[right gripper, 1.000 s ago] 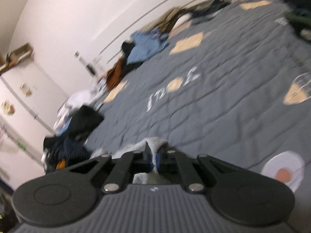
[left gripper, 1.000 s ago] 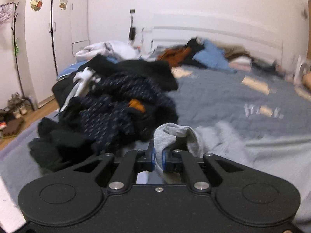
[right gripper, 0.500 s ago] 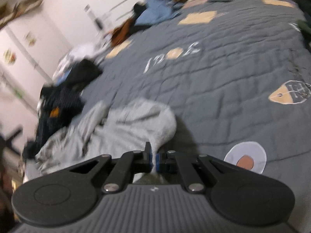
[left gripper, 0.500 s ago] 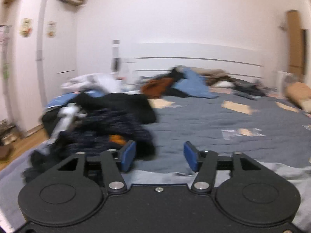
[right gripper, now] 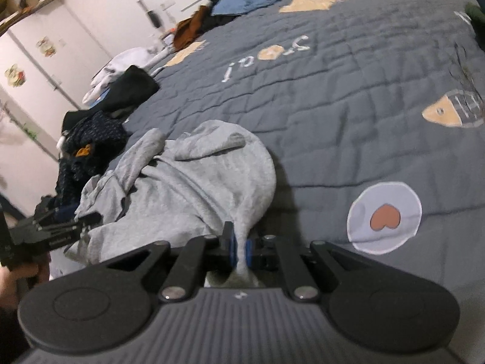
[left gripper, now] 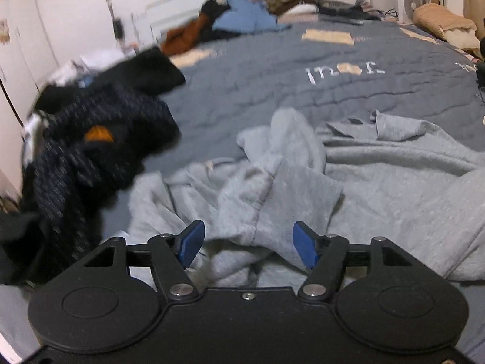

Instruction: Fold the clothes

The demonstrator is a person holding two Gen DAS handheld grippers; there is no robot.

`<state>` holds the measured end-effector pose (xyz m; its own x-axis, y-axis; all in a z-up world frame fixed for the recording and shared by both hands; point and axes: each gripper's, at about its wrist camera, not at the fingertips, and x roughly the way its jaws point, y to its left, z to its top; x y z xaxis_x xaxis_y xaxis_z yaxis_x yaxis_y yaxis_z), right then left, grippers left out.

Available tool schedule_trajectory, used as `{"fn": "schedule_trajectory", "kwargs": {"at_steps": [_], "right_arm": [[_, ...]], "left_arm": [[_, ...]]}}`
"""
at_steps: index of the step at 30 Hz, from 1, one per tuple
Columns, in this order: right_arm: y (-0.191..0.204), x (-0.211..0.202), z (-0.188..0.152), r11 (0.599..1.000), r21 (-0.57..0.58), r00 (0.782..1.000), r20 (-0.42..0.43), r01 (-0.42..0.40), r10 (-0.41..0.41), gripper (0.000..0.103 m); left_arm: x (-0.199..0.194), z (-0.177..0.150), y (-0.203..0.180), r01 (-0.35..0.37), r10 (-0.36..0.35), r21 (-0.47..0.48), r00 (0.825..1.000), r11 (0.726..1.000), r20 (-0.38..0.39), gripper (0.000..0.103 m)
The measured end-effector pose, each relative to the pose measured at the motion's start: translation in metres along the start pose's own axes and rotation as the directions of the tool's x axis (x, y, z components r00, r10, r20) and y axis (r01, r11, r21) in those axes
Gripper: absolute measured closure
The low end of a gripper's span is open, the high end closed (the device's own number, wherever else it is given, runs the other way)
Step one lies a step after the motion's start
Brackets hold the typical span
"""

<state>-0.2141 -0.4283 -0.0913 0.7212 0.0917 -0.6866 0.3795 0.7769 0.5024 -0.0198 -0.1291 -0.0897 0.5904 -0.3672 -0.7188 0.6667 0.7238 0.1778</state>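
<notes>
Bedspread (right gripper: pixel 348 97) now bears the grey garment (left gripper: pixel 379 188): left claw (left gripper: pixel 248 242) released wide, right claw (right gripper: pixel 239 247) still pinches it.

A crumpled grey sweatshirt (left gripper: pixel 379 188) lies bunched on the grey quilt (left gripper: pixel 257 69), beside dark clothes (left gripper: pixel 91 139).

On the grey quilt (left gripper: pixel 242 69) you can see white stitched letters with a tan patch among them (left gripper: pixel 345 71), but they appear upside down and don't resolve into a word. The cupboard stickers (right gripper: pixel 15 74) carry no readable text.
</notes>
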Motion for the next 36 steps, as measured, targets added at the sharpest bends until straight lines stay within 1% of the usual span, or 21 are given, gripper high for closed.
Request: {"fn": "schedule_trajectory", "kwargs": {"at_steps": [1,2,3,5,8,9,11,14,17,19,21,23,25,26,27,28,30,32,34,36], "right_arm": [[-0.001,0.001,-0.001,1.0,0.007,1.0,-0.003,0.0,0.0,0.095],[-0.002,0.004,-0.002,1.0,0.021,1.0,-0.011,0.001,0.0,0.095],[-0.003,0.007,-0.002,1.0,0.031,1.0,-0.019,0.0,0.001,0.095],[-0.002,0.008,-0.003,0.999,0.034,1.0,-0.009,-0.007,0.007,0.095],[0.0,0.009,-0.004,0.999,0.039,1.0,0.007,-0.017,0.017,0.095],[0.0,0.008,-0.004,0.999,0.038,1.0,0.019,-0.019,0.018,0.095],[0.0,0.006,-0.003,0.999,0.044,0.999,0.035,-0.019,0.018,0.095],[-0.001,0.004,-0.002,0.998,0.059,0.998,0.06,-0.021,0.018,0.095],[-0.003,0.002,0.001,0.997,0.071,0.996,0.092,-0.021,0.014,0.095],[-0.003,0.001,0.002,0.998,0.066,0.992,0.123,-0.016,0.008,0.096],[-0.004,0.0,0.004,0.997,0.071,0.989,0.148,-0.011,0.0,0.096],[-0.005,0.0,0.006,0.997,0.079,0.988,0.156,-0.006,-0.006,0.096],[-0.004,-0.001,0.008,0.997,0.072,0.99,0.143,0.005,-0.015,0.096],[-0.003,-0.003,0.01,0.998,0.059,0.991,0.134,0.014,-0.021,0.095],[0.0,-0.006,0.01,0.999,0.037,0.991,0.13,0.025,-0.03,0.095],[0.002,-0.009,0.011,0.999,0.014,0.991,0.127,0.036,-0.038,0.094],[0.006,-0.016,0.011,0.999,-0.03,0.992,0.122,0.039,-0.035,0.092],[0.01,-0.026,0.009,0.995,-0.08,0.991,0.127,0.051,-0.041,0.091],[0.012,-0.036,0.007,0.991,-0.118,0.989,0.139,0.066,-0.049,0.085],[0.014,-0.046,0.004,0.986,-0.153,0.987,0.155,0.068,-0.044,0.075]], "left_arm": [[0.003,0.0,0.001,0.028,-0.028,-0.011,1.0,1.0,-0.012,0.074],[0.004,0.0,0.004,0.044,-0.045,-0.033,0.999,0.998,-0.02,0.08],[0.005,0.0,0.008,0.058,-0.059,-0.066,0.998,0.996,-0.017,0.081],[0.001,0.003,0.013,0.061,-0.059,-0.106,0.998,0.992,0.018,0.083],[-0.013,0.009,0.026,0.071,-0.054,-0.178,0.994,0.982,0.096,0.084],[-0.018,0.011,0.032,0.078,-0.052,-0.208,0.99,0.975,0.129,0.084],[-0.026,0.015,0.042,0.067,-0.021,-0.259,0.984,0.963,0.178,0.084],[-0.03,0.02,0.059,0.044,0.032,-0.323,0.973,0.945,0.228,0.084],[-0.026,0.026,0.073,0.021,0.073,-0.387,0.972,0.922,0.225,0.084],[-0.022,0.028,0.076,0.003,0.082,-0.394,0.977,0.919,0.199,0.083],[-0.02,0.027,0.074,-0.024,0.099,-0.378,0.978,0.925,0.181,0.08],[-0.019,0.027,0.072,-0.051,0.118,-0.362,0.979,0.931,0.164,0.074],[-0.027,0.025,0.069,-0.064,0.137,-0.343,0.972,0.937,0.193,0.06],[-0.031,0.025,0.068,-0.07,0.146,-0.334,0.967,0.94,0.208,0.056],[-0.035,0.025,0.068,-0.061,0.141,-0.335,0.965,0.94,0.221,0.052],[-0.039,0.024,0.068,-0.04,0.125,-0.338,0.964,0.94,0.233,0.052],[-0.046,0.023,0.063,0.018,0.071,-0.327,0.964,0.945,0.256,0.052],[-0.052,0.021,0.055,0.056,0.028,-0.297,0.962,0.953,0.271,0.052],[-0.056,0.019,0.044,0.083,-0.01,-0.253,0.961,0.964,0.277,0.052],[-0.058,0.016,0.035,0.098,-0.033,-0.223,0.96,0.97,0.279,0.052]]}}
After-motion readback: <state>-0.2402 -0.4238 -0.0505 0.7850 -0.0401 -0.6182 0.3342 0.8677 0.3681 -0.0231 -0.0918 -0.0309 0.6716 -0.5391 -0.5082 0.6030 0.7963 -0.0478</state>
